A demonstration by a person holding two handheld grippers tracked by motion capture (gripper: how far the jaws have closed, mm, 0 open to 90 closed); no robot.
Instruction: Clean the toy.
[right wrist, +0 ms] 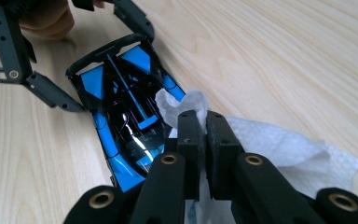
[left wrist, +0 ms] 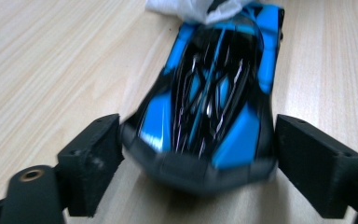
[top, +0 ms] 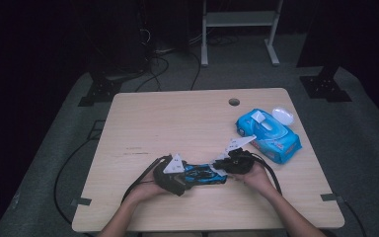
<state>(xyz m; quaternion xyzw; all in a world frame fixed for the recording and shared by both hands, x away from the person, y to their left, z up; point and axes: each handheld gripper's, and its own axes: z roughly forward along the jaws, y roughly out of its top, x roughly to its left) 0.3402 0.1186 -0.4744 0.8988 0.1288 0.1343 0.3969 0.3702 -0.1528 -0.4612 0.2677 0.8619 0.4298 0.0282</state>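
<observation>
Near the front edge of the table (top: 143, 118) sits a blue toy car (left wrist: 214, 93). The left gripper (left wrist: 198, 163) has its jaws wide on both sides of the car's end, not squeezing. The right gripper (right wrist: 204, 128) pinches a white wipe (right wrist: 279, 144) tight, touching the car's other end. A blue wipes pack (top: 269, 132) lies farther back on the right.

Glossy plastic toy car (left wrist: 209, 93) — soft crinkled paper wipe (right wrist: 279, 144) — matt wood-grain table (top: 177, 113).
</observation>
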